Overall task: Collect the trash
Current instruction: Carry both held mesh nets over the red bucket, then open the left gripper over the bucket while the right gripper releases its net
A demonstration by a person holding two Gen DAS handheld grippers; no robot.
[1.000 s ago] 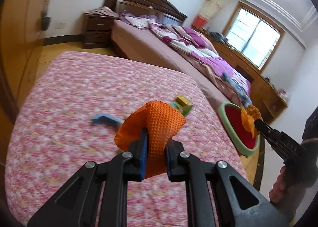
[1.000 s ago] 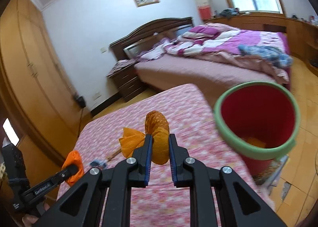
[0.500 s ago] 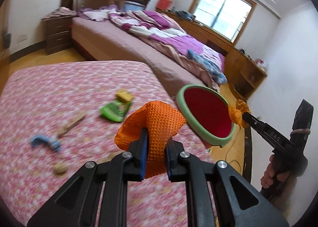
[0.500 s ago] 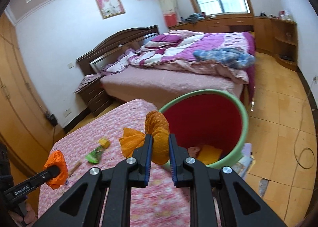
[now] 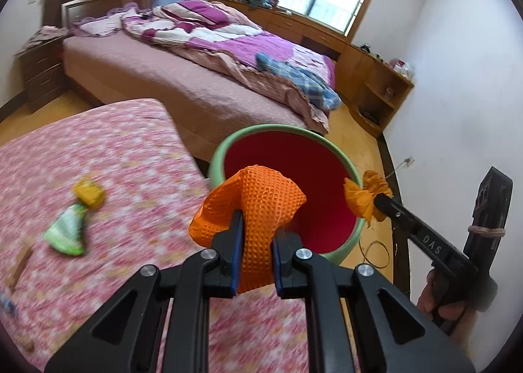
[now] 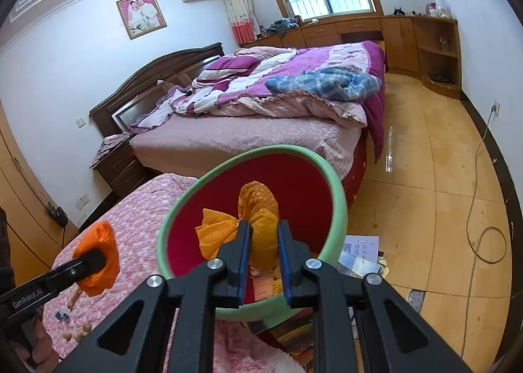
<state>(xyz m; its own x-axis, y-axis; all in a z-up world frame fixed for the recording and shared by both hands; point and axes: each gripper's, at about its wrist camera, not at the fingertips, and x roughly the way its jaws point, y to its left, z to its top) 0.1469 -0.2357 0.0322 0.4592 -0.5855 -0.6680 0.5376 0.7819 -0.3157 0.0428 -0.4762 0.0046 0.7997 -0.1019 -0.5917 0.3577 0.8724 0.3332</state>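
My left gripper (image 5: 255, 235) is shut on an orange mesh piece of trash (image 5: 258, 196) and holds it above the pink mattress edge, just short of the red bin with a green rim (image 5: 287, 129). My right gripper (image 6: 264, 245) is shut on a crumpled yellow-orange wrapper (image 6: 258, 209) and holds it over the bin's mouth (image 6: 336, 196). The right gripper shows in the left wrist view (image 5: 376, 198), at the bin's right rim. The left gripper with its orange piece (image 6: 98, 249) shows in the right wrist view. Some trash lies at the bin's bottom (image 6: 263, 286).
A green and yellow wrapper (image 5: 70, 224), a small stick (image 5: 19, 263) and small bits (image 6: 76, 335) lie on the pink floral mattress (image 5: 98, 151). A large bed (image 6: 245, 131) stands behind. Papers (image 6: 359, 252) and a cable (image 6: 483, 235) lie on the wooden floor.
Both grippers have swung right toward the bin, each still holding its trash. The right gripper's wrapper is now over the bin's mouth; the left's orange piece is close to the rim.
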